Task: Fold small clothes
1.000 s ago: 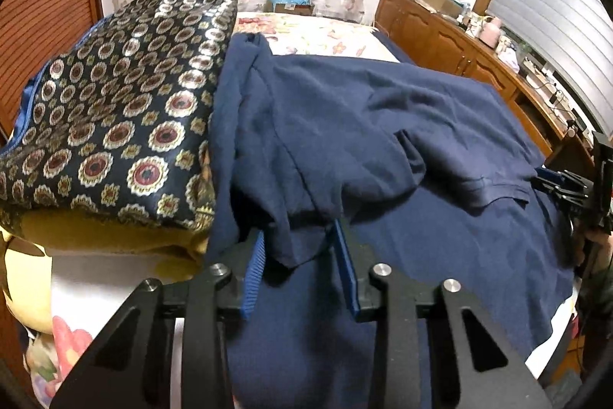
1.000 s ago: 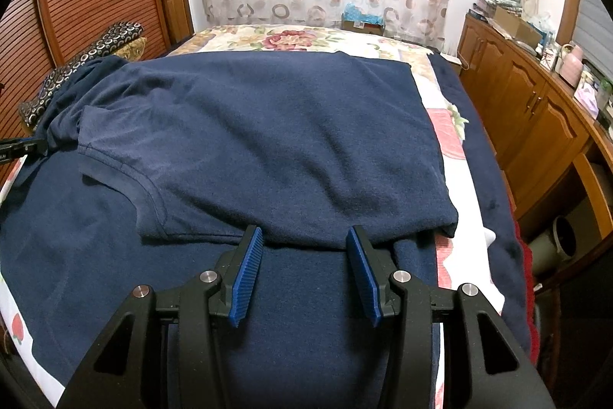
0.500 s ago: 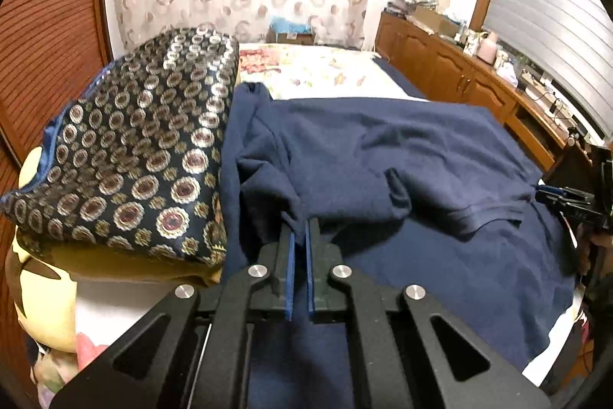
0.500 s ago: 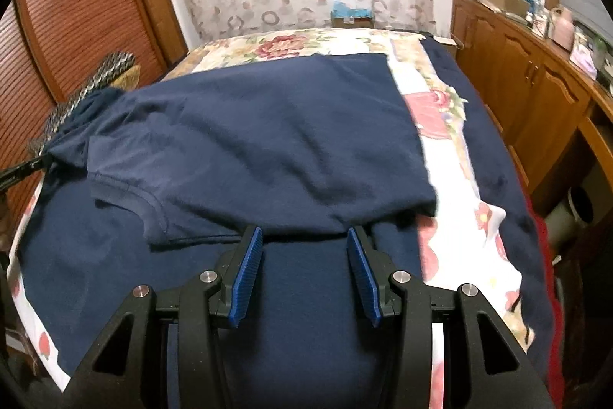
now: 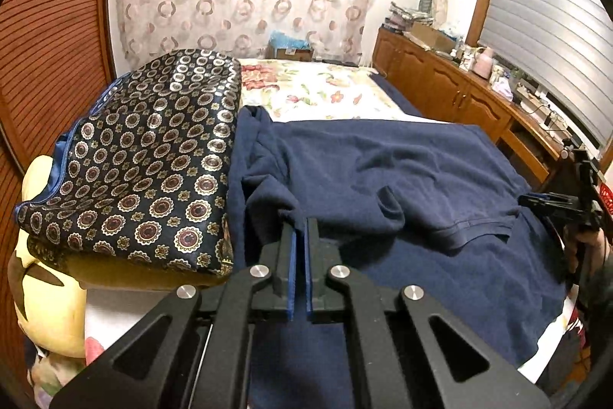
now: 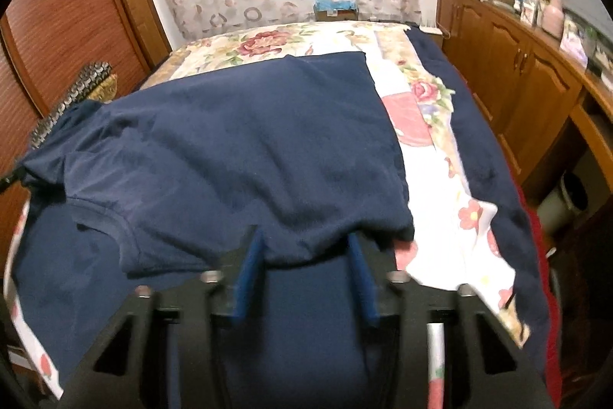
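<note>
- Navy blue short-sleeved cotton T-shirt (image 5: 383, 171) lies spread on a navy blanket (image 5: 440, 275) over the floral-sheeted bed (image 6: 433, 186).
- Left gripper (image 5: 300, 236): blue pads clenched on a bunched edge of the shirt, beside the dark medallion-patterned satin cushion (image 5: 145, 171).
- Right gripper (image 6: 306, 252): jaws have just been closing; the shirt's near hem sits between the 2 blue pads, frame blurred, so contact cannot be told.
- Wooden cabinets (image 6: 517, 75) line the room's far side.
</note>
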A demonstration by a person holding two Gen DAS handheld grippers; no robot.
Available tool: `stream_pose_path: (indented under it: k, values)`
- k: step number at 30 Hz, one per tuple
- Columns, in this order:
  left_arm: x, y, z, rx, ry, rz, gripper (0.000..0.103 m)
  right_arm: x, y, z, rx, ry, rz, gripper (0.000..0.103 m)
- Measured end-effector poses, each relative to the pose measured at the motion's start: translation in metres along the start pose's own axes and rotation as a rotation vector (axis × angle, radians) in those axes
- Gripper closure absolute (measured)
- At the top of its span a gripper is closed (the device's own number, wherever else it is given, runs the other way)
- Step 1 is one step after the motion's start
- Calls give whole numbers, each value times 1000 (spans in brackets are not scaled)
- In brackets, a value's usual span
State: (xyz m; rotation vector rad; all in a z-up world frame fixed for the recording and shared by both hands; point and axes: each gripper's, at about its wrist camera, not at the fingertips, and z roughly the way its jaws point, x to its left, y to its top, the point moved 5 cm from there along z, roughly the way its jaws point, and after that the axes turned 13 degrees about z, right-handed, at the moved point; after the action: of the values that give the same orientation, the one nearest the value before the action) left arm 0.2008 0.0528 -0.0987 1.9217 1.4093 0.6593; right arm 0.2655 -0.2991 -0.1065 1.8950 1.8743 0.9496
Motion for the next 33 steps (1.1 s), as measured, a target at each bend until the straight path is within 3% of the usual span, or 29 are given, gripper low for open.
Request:
stream_pose_path:
  k: [1,2,6,13,19,26,33]
  values:
    - [0,0,-3,-8,-3,-2,100,2,0,2,-3,-20,-16,91]
    - [-2,-1,-6,-14,-5,-3,100,2,0,3,-13,-37,-27,99]
    - [-4,0,-24,-50,-10,-11,100,4,0,-8,-63,-8,-36,100]
    - [-3,-5,-66,-109,-12,-19,100,4,2,-81,-201,80,-49,101]
    - [-3,-27,-95,-108,-19,-11,100,-2,-16,-137,-238,144,-57,101]
    - [-4,-56,-117,-85,-18,-29,100,-23,-51,-177,-217,150,-88,101]
    - [-9,-84,-94,12,-1,-26,100,-34,-90,-148,-72,113,-63,101]
